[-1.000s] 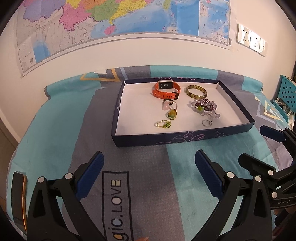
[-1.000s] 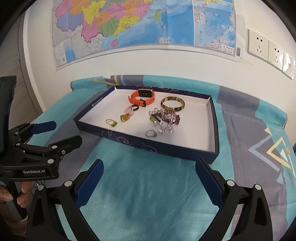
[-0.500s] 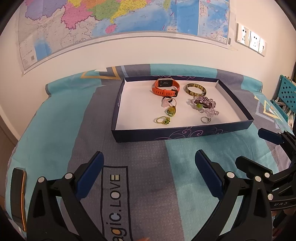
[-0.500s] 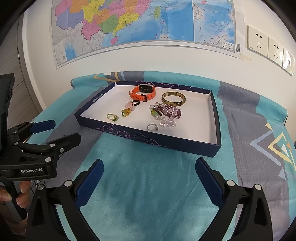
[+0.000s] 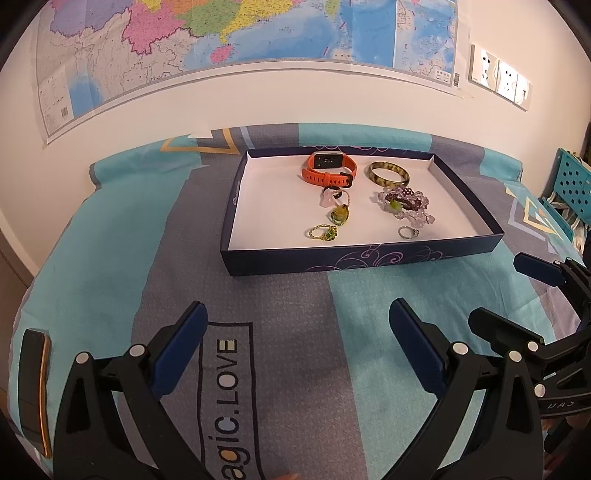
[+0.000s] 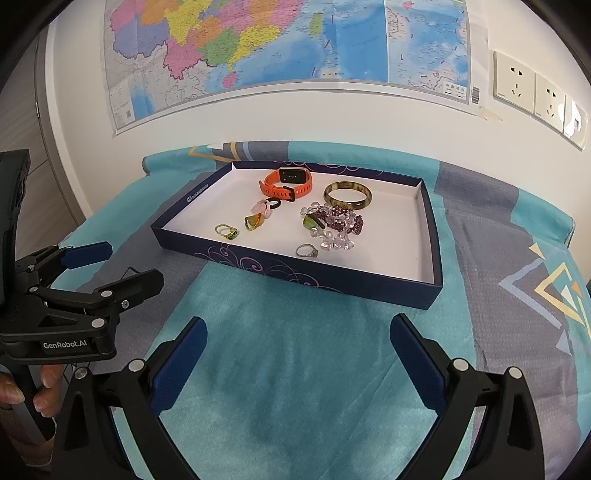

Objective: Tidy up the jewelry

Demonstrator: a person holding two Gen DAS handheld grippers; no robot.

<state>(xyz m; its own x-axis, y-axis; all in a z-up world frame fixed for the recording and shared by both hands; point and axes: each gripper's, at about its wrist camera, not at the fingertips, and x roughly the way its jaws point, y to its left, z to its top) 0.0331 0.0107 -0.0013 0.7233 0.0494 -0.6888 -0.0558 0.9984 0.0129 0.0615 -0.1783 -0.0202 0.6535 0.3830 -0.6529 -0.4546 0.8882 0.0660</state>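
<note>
A dark blue tray (image 5: 362, 258) (image 6: 295, 273) with a white floor sits on the bed. In it lie an orange watch (image 5: 328, 171) (image 6: 286, 182), a mottled bangle (image 5: 388, 174) (image 6: 347, 195), a bead bracelet heap (image 5: 404, 201) (image 6: 334, 223), a silver ring (image 5: 408, 232) (image 6: 306, 251), a green-stone ring (image 5: 323, 233) (image 6: 226, 231), a yellow-green pendant (image 5: 340, 215) (image 6: 255, 221) and a pink piece with a black ring (image 5: 330, 195) (image 6: 267, 206). My left gripper (image 5: 295, 343) (image 6: 110, 262) is open and empty, short of the tray. My right gripper (image 6: 295, 350) (image 5: 498, 291) is open and empty too.
The bed has a teal and grey patterned cover (image 5: 280, 302). A map (image 5: 236, 33) and wall sockets (image 6: 535, 96) hang on the wall behind. A black and orange object (image 5: 35, 387) lies at the left edge. A teal perforated basket (image 5: 570, 184) stands at the right.
Both grippers have drawn back from the tray a little; the tray looks smaller and farther in both views. The jaws stayed open and the jewelry did not move.
</note>
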